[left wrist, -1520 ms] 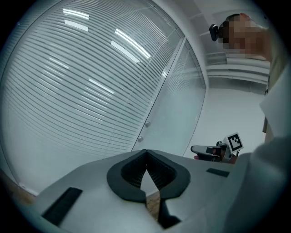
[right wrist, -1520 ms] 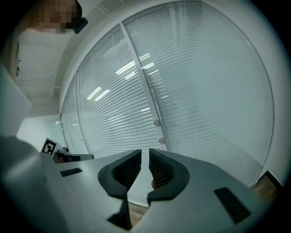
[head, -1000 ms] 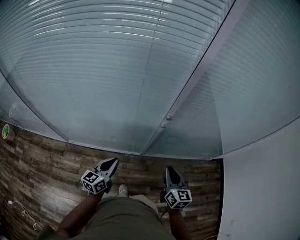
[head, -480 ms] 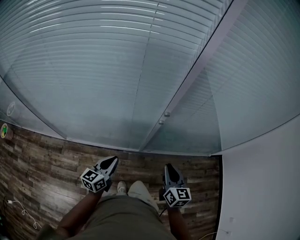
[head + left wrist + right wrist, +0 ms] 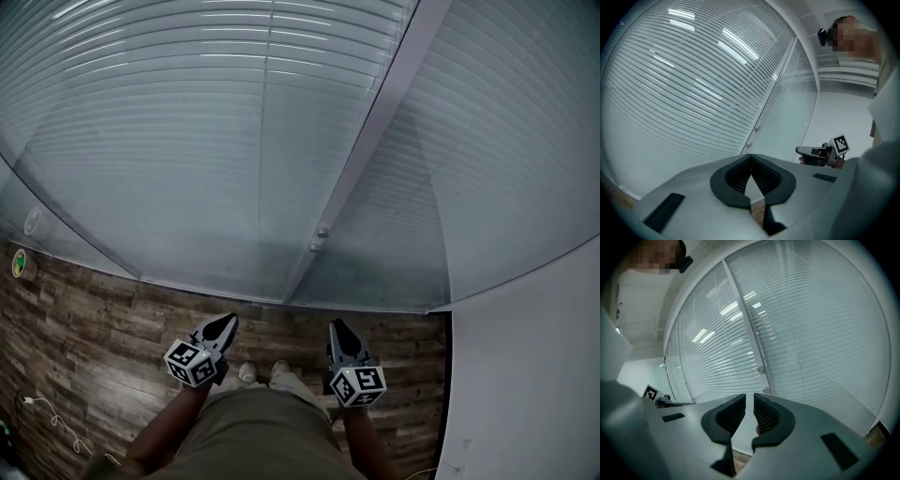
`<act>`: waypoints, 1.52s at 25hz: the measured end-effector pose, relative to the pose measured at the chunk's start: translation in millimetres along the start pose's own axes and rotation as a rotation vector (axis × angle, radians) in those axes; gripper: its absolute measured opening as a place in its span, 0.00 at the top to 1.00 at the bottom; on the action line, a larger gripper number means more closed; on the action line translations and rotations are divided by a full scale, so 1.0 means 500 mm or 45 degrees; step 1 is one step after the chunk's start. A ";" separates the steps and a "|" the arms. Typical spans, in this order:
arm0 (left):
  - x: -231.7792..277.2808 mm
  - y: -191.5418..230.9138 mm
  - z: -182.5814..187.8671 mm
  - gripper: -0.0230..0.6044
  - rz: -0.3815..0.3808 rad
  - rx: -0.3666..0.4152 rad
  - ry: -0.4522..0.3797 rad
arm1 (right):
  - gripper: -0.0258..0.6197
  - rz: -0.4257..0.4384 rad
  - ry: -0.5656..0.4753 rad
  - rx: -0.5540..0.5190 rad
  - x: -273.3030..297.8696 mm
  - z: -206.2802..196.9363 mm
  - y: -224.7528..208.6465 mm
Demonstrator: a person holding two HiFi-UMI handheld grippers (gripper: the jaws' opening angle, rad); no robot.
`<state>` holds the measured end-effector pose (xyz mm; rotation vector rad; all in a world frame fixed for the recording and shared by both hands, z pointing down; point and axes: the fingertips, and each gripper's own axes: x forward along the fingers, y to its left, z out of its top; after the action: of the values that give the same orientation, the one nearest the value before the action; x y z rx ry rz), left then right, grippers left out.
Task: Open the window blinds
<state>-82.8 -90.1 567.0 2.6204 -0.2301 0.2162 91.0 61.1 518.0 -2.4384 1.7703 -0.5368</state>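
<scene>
two grippers [image 5: 227, 322] [image 5: 336, 326], two knobs [image 5: 322, 232] [image 5: 315, 247], two shoes [image 5: 247, 372] [image 5: 279, 369]

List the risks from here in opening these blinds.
Both the left gripper and right gripper are shut and empty; unopened, they may knock the small round metal knobs on the pale frame post.
The white slatted blinds seem to sit behind glass; reaching for slats would probably strike it.

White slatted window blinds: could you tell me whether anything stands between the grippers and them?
No loose object stands between the left gripper, the right gripper and the white slatted window blinds. The slats seem to sit behind reflective glass, though; two small round knobs on the pale vertical post look unobstructed.
</scene>
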 end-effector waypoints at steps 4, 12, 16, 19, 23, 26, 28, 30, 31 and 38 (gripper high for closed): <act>0.026 -0.028 0.002 0.94 0.020 -0.010 -0.011 | 0.90 0.021 -0.002 0.004 -0.004 0.018 -0.031; 0.065 -0.070 -0.007 0.94 0.066 -0.010 -0.015 | 0.90 0.076 0.016 0.017 -0.006 0.024 -0.089; 0.070 -0.097 -0.006 0.94 0.100 -0.017 -0.033 | 0.90 0.107 0.023 0.021 -0.013 0.033 -0.109; 0.078 -0.093 -0.025 0.94 0.127 -0.027 -0.040 | 0.90 0.122 0.030 0.040 -0.004 0.012 -0.128; 0.080 -0.099 -0.024 0.94 0.147 -0.027 -0.027 | 0.90 0.141 0.033 0.056 -0.010 0.016 -0.132; 0.091 -0.101 -0.027 0.94 0.148 -0.023 -0.022 | 0.90 0.127 0.027 0.061 -0.014 0.012 -0.151; 0.088 -0.117 -0.013 0.94 0.138 -0.019 -0.016 | 0.90 0.110 0.019 0.063 -0.024 0.027 -0.154; 0.085 -0.125 -0.001 0.94 0.132 -0.017 -0.005 | 0.90 0.101 0.018 0.070 -0.028 0.039 -0.155; 0.089 -0.119 -0.003 0.94 0.133 -0.018 0.000 | 0.90 0.099 0.020 0.075 -0.022 0.035 -0.158; 0.145 -0.053 0.005 0.94 0.123 -0.014 0.020 | 0.90 0.080 0.019 0.096 0.044 0.016 -0.175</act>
<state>-6.9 -77.5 566.6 2.5982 -0.3515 0.2671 178.6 68.3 538.9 -2.3272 1.7911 -0.6059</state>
